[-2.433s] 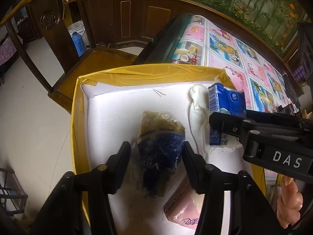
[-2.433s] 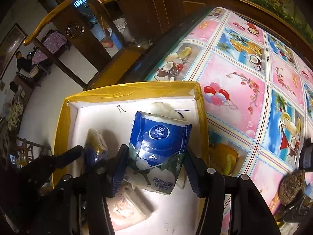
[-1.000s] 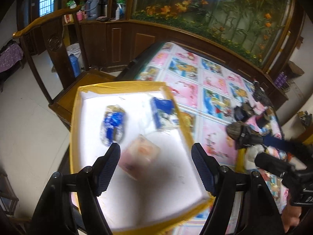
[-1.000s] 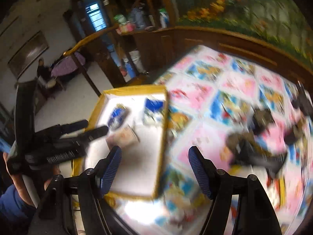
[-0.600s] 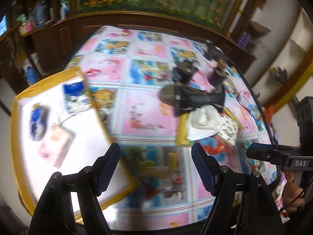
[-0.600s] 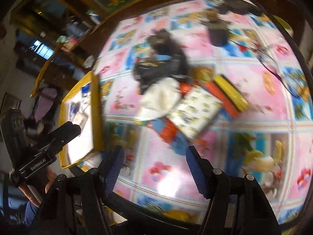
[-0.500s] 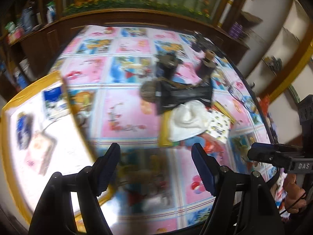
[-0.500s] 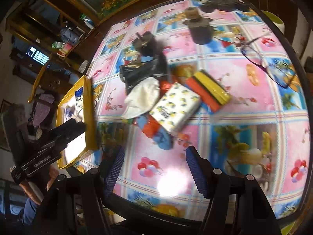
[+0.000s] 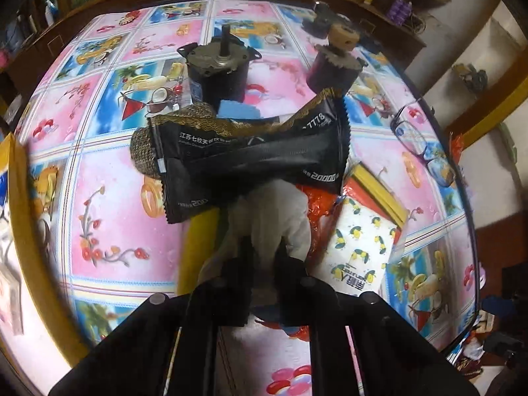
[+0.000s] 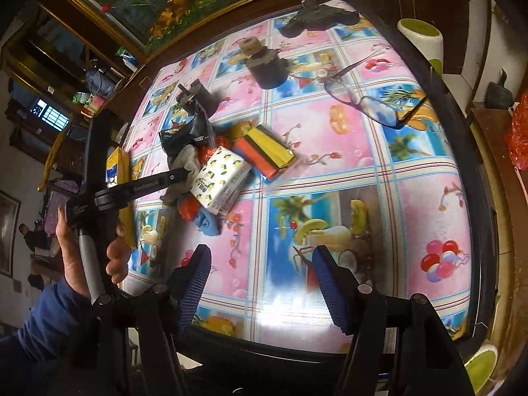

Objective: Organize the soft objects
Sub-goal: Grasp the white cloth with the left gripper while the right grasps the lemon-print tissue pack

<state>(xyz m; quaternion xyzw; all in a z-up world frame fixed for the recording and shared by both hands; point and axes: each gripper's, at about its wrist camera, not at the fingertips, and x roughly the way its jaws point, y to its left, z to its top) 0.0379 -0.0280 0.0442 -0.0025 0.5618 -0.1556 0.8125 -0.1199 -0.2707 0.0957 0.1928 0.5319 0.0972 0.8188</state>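
The white sock [image 9: 270,217] is pinched between the left gripper [image 9: 262,257] fingers, extending straight ahead under the black packet [image 9: 250,158]; the right gripper [image 10: 260,274] is held spread and empty, well apart.

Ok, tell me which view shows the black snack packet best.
The left wrist view: the black snack packet fills the centre, print and zigzag edge readable, lying atop the pile just beyond the white cloth. In the right wrist view it is small, crumpled-looking and far off, behind the left gripper.
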